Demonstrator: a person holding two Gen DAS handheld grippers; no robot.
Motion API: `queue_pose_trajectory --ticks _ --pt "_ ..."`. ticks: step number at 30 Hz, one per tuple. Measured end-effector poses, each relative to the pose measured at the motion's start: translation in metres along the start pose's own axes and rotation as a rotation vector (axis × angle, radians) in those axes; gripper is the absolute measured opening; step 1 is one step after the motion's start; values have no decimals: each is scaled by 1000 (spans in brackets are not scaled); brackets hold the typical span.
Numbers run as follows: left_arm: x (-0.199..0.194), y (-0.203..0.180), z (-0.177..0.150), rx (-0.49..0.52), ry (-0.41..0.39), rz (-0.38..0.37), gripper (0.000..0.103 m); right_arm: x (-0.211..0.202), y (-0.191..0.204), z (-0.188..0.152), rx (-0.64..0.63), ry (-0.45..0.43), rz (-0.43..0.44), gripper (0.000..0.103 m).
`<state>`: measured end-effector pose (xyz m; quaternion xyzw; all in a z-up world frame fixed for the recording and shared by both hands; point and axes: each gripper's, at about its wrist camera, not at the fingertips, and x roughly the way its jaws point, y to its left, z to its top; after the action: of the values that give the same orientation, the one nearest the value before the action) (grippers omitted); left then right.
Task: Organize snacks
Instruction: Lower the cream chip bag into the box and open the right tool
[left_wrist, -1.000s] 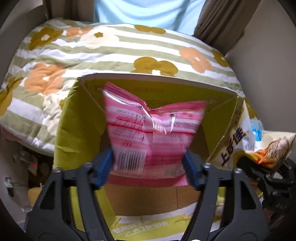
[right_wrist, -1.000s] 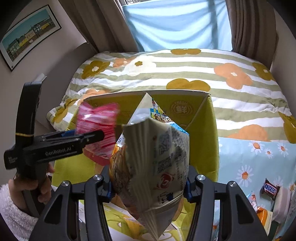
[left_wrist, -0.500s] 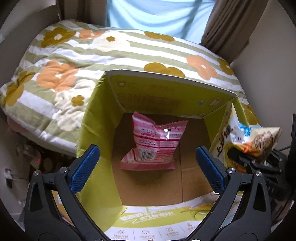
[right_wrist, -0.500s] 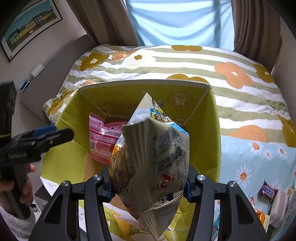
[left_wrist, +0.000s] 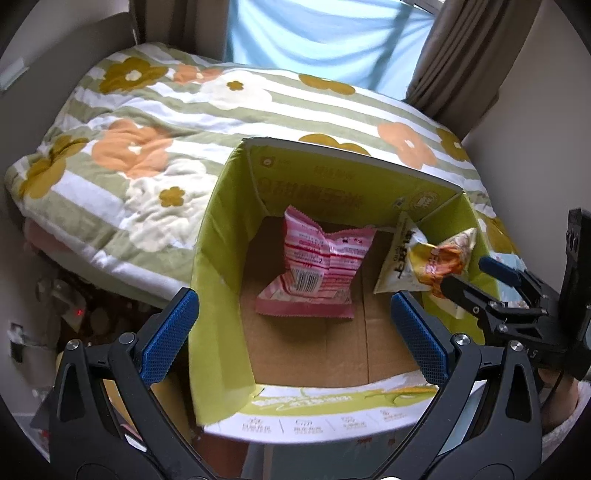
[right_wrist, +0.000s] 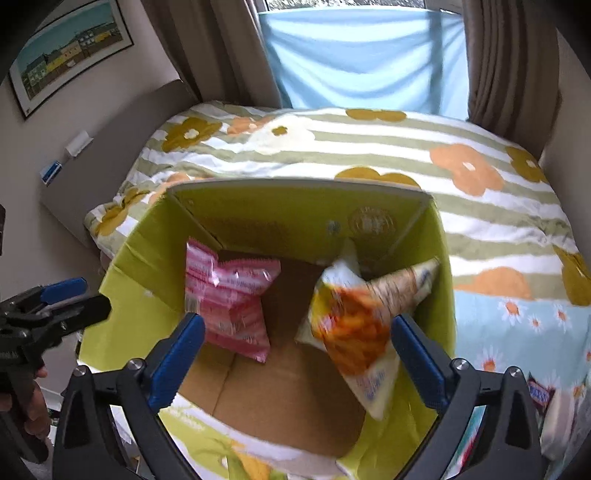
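A: Presently, the left gripper (left_wrist: 295, 325) was found fully spread above the near rim of the box, with nothing between its blue pads (left_wrist: 170, 334). Its jaws had been opening within the last second.

B: And the right gripper (right_wrist: 297, 354)?

A: It was likewise released. Its jaws had just been opening, and the yellow-and-orange snack bag (right_wrist: 354, 325) was seen between them but clear of both pads, blurred, over the right side of the box interior. Whether the bag was resting on the floor could not be determined.

B: Where was the pink snack bag (left_wrist: 317, 273) located?

A: It was observed inside the green cardboard box (left_wrist: 221, 258), lying on the brown floor toward the far wall, its barcode turned up. It was kept apart from both grippers. In the left wrist view the yellow-and-orange bag was seen just beside it, against the right wall.

B: What was recorded around the box?

A: The box was set against a bed covered by a striped floral quilt (right_wrist: 369, 155). Brown curtains (right_wrist: 509, 74) and a light blue sheet (right_wrist: 362, 55) were noted behind it. A framed picture (right_wrist: 70, 48) was mounted on the left wall. A chocolate bar (right_wrist: 539, 395) was lying on the daisy-print cloth (right_wrist: 517, 317) at the right.
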<state>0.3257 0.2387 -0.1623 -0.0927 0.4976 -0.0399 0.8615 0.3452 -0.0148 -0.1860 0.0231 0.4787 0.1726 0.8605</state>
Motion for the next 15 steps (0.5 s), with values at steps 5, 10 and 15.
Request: queue_pose_trajectory --ticks 5,10,15 --pt "-13 -2 -6 9 -20 -7 103 -11 -1 -7 23 29 -27 100" --pt "-27 -8 -8 27 -46 -14 103 -32 1 -11 43 -4 -39 100" --pt "-43 -13 -11 51 -77 -19 103 -49 8 -15 37 -29 -60 100"
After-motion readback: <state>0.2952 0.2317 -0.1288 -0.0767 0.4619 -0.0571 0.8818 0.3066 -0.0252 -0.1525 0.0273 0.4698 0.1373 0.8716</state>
